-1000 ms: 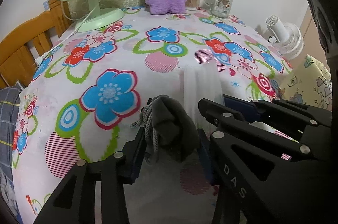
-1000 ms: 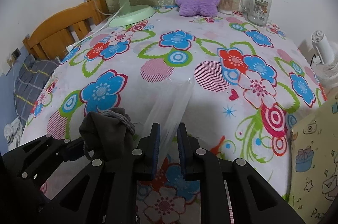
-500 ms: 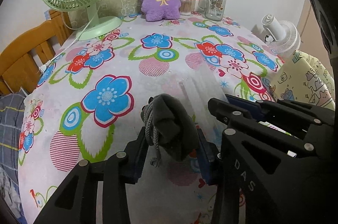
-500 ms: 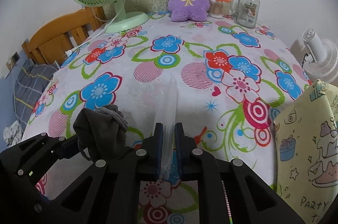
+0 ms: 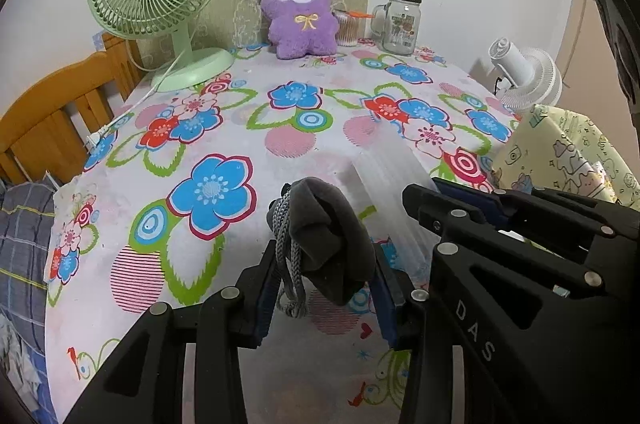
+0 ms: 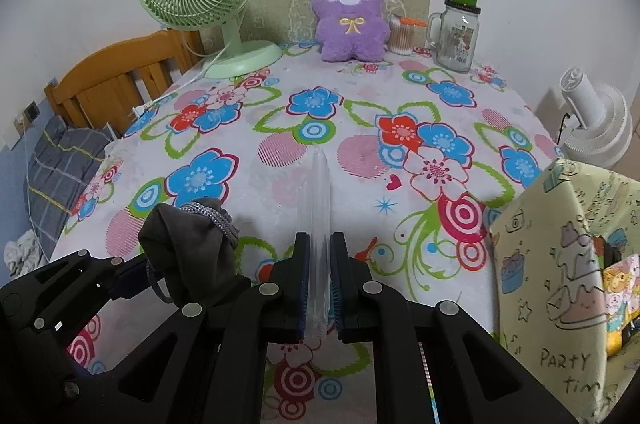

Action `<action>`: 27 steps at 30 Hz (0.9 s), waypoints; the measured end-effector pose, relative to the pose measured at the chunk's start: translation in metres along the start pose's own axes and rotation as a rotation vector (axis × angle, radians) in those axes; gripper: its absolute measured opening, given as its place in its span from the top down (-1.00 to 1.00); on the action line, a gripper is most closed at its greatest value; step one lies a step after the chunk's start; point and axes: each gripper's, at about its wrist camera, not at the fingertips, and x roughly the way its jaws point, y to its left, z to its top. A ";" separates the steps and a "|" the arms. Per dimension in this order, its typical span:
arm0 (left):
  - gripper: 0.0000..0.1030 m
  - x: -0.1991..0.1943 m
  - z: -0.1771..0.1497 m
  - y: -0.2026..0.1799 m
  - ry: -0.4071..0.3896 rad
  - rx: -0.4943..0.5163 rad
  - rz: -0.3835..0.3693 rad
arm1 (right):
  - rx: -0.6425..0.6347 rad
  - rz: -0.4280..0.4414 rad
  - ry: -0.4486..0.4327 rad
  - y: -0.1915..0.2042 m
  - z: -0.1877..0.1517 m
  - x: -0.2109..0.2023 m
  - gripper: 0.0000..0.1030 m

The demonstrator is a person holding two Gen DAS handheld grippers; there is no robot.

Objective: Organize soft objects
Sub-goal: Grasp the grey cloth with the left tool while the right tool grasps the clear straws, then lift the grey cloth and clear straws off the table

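My left gripper (image 5: pixel 324 288) pinches the dark grey drawstring fabric pouch (image 5: pixel 328 236); beside it, my right gripper (image 6: pixel 319 288) is clamped on the clear ribbed plastic bag (image 6: pixel 318 208). Both hang above the floral tablecloth (image 6: pixel 360 152). Farther off sits a purple plush toy (image 6: pixel 350 18).

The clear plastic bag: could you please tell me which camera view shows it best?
The left wrist view: the clear plastic bag shows its broad, ribbed face there, running from the right gripper. The right wrist view sees it only edge-on, a thin strip pinched between the fingers.
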 end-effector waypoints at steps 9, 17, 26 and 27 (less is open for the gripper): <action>0.17 -0.017 -0.002 -0.010 -0.036 0.027 0.009 | -0.002 -0.013 -0.025 0.000 -0.006 -0.020 0.75; 0.17 -0.022 -0.013 -0.011 -0.032 0.031 0.013 | -0.012 -0.007 0.015 0.000 -0.020 -0.020 0.76; 0.17 -0.008 -0.024 0.001 0.007 0.015 0.032 | 0.027 -0.005 0.106 -0.001 -0.026 0.005 0.45; 0.18 -0.007 -0.025 0.001 0.011 0.015 0.032 | 0.029 -0.011 0.116 -0.001 -0.026 0.008 0.37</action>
